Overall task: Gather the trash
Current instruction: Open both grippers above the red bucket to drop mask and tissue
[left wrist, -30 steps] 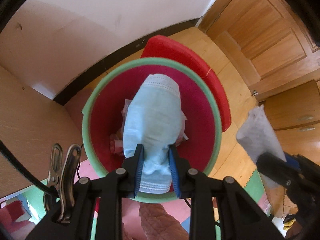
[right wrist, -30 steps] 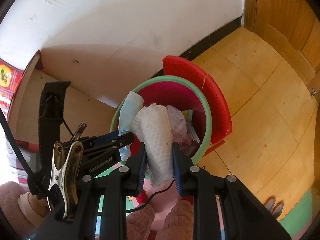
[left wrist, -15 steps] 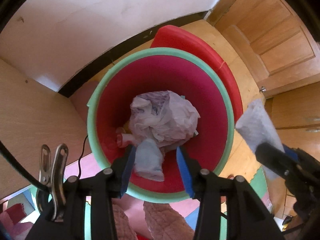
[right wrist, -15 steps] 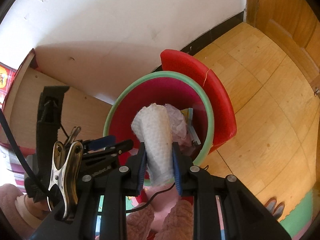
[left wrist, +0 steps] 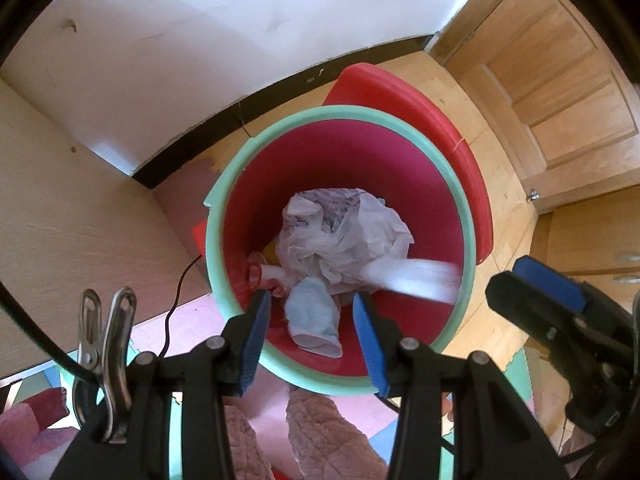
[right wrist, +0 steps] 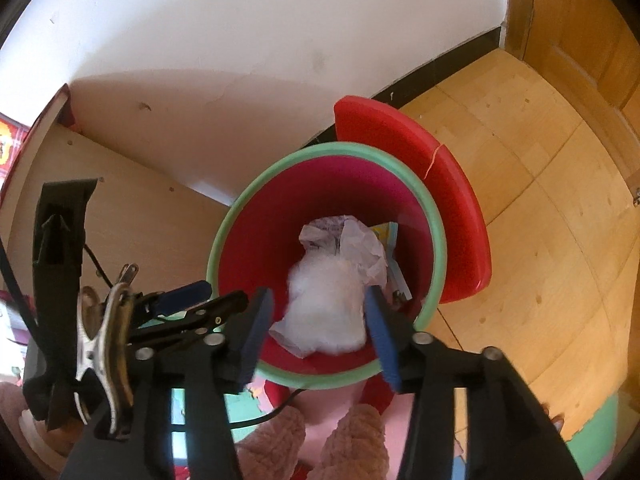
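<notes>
A white paper towel [right wrist: 326,312] is showing as a blur inside the mouth of the red bin [right wrist: 256,256], loose between the blue pads of the right gripper [right wrist: 318,332], whose jaws are standing wide apart and touching nothing. In the left wrist view the same towel [left wrist: 412,280] is streaking across the right side of the bin's opening, over the green rim [left wrist: 466,240].

Deeper in the bin, a light blue face mask [left wrist: 314,322] is lying against the near wall, just below a crumpled white plastic bag [left wrist: 344,236] that is filling the middle of the bottom. A small pink and white scrap [left wrist: 260,272] is sitting just left of the bag.

The left gripper [left wrist: 314,332] is hovering over the near edge of the bin with its jaws spread and nothing between them. The right gripper's fingers [left wrist: 536,292] are showing at the right edge of that view, outside the rim.

A red lid [right wrist: 440,200] is leaning behind the bin on the wooden floor [right wrist: 540,240], near the white wall [right wrist: 240,40] and its dark baseboard. A wooden cabinet side [left wrist: 80,220] is standing to the left of the bin.
</notes>
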Action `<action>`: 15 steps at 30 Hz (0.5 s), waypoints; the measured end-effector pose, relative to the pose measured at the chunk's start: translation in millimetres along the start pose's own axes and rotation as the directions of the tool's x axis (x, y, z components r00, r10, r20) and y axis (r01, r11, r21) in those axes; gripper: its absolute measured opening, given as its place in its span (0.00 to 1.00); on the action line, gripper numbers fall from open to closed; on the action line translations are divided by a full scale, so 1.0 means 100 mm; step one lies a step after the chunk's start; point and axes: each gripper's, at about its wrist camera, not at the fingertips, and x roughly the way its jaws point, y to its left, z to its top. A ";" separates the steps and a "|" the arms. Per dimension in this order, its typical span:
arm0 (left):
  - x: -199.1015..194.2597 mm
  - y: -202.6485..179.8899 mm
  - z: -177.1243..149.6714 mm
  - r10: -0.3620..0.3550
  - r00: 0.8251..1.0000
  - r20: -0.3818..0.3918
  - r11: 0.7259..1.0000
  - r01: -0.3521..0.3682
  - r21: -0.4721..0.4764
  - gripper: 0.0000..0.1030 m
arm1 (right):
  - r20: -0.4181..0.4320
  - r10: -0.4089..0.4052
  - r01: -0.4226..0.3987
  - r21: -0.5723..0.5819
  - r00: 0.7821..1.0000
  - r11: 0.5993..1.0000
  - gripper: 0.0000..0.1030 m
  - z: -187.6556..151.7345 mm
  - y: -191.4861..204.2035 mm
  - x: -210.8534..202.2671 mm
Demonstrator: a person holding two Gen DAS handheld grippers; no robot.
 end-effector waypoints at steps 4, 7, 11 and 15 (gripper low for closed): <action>-0.03 0.02 -0.02 -0.003 1.000 0.003 1.000 0.003 -0.008 0.44 | 0.001 -0.011 0.011 -0.016 1.000 1.000 0.54 0.00 0.04 -0.01; -0.08 0.03 -0.03 -0.008 1.000 0.008 1.000 0.008 -0.008 0.44 | 0.002 -0.010 0.010 -0.032 1.000 0.999 0.54 -0.01 0.08 -0.04; -0.19 0.02 -0.05 -0.015 1.000 0.027 1.000 0.015 -0.011 0.44 | 0.012 -0.003 0.004 -0.042 1.000 0.999 0.54 0.01 0.13 -0.10; -0.34 -0.02 -0.09 -0.022 0.999 0.048 1.000 0.022 -0.014 0.44 | 0.032 0.004 -0.002 -0.057 0.999 0.998 0.54 0.00 0.15 -0.22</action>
